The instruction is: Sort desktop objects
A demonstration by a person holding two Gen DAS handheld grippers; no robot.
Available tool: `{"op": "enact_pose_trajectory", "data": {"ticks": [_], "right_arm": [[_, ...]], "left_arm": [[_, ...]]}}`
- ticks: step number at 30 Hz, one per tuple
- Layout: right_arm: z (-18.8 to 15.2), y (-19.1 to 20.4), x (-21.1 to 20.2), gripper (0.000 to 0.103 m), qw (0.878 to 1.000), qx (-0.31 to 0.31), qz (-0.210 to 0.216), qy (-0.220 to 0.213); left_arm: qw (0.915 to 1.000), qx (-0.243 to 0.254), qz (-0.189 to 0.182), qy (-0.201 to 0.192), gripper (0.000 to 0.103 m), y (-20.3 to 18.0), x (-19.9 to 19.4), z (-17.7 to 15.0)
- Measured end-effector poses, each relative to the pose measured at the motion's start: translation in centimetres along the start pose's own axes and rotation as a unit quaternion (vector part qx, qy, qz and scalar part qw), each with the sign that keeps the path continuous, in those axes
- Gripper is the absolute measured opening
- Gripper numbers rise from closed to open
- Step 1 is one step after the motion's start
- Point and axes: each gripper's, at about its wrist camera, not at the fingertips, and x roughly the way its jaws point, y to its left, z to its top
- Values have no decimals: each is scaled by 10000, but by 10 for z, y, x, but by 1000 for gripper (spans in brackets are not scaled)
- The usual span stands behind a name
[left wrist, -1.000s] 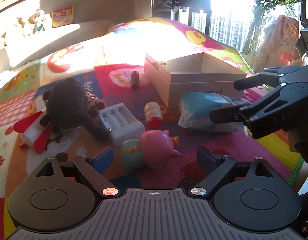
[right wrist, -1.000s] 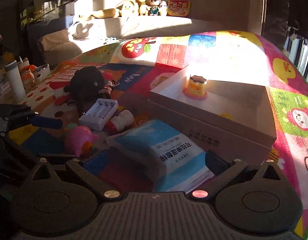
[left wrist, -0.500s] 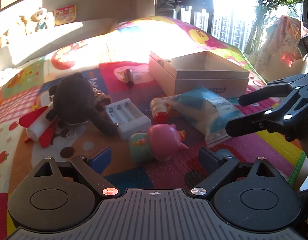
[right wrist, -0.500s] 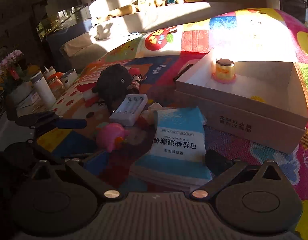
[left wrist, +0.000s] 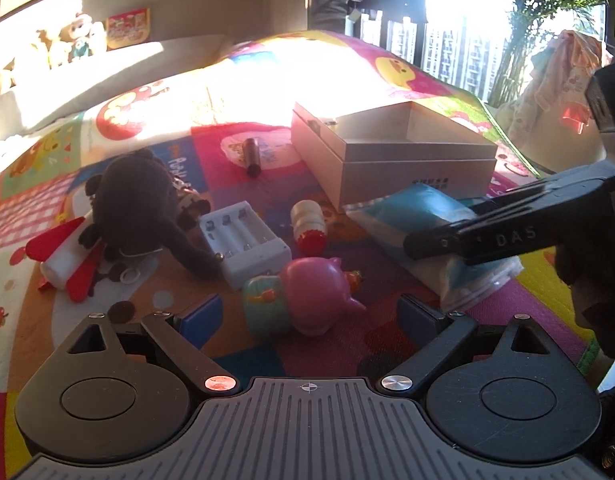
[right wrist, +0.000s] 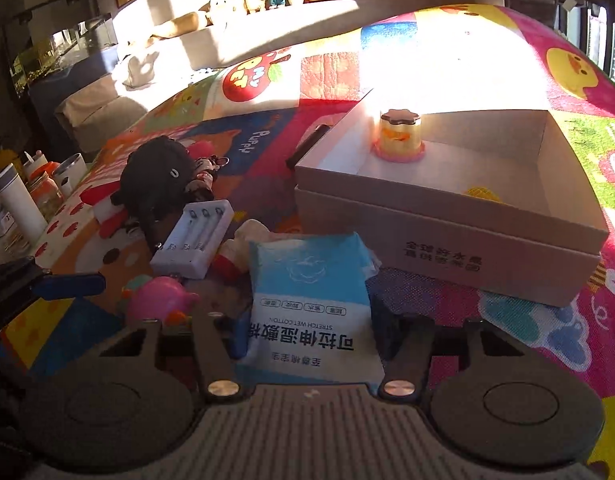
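A blue pack of wet cotton (right wrist: 311, 280) lies on the colourful play mat in front of the open white box (right wrist: 447, 240). My right gripper (right wrist: 311, 338) straddles the pack's near end, jaws closing, and the pads touch both its sides. In the left wrist view the right gripper (left wrist: 447, 240) reaches over the pack (left wrist: 419, 212) from the right. My left gripper (left wrist: 307, 316) hangs open just above a pink pig toy (left wrist: 307, 292) with nothing between its fingers. A yellow pudding-shaped toy (right wrist: 399, 140) stands inside the box.
Left of the pack lie a white battery charger (left wrist: 247, 240), a small white bottle with a red cap (left wrist: 309, 226), a black plush (left wrist: 139, 200) and a red-and-white rocket toy (left wrist: 63, 256). A brown tube (left wrist: 252, 154) lies behind them. Bottles and jars (right wrist: 19, 204) stand at the far left.
The right gripper rolled, sank onto the blue pack and drew its fingers in from wide open to the pack's sides. The left gripper stayed open over the pig.
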Motion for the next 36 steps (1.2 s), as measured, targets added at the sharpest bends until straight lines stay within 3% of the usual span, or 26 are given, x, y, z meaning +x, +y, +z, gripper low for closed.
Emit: {"op": "enact_pose_trajectory", "data": {"ticks": [10, 12, 26, 32, 36], "right_arm": [[-41, -24, -49, 56, 9986, 353, -380, -73], [-43, -24, -52, 56, 9984, 358, -421, -114], [-49, -16, -66, 56, 9974, 235, -632, -238], [-39, -19, -96, 56, 9965, 218, -582, -567], [-23, -27, -130, 56, 9921, 339, -525, -1087]], "left_arm": [[9999, 0, 103, 100, 87, -7, 13, 8], [9998, 64, 129, 108, 78, -9, 14, 8], [9993, 338, 92, -164, 76, -14, -22, 5], [9987, 150, -297, -399, 76, -13, -43, 22], [9961, 326, -431, -703, 76, -22, -52, 47]]}}
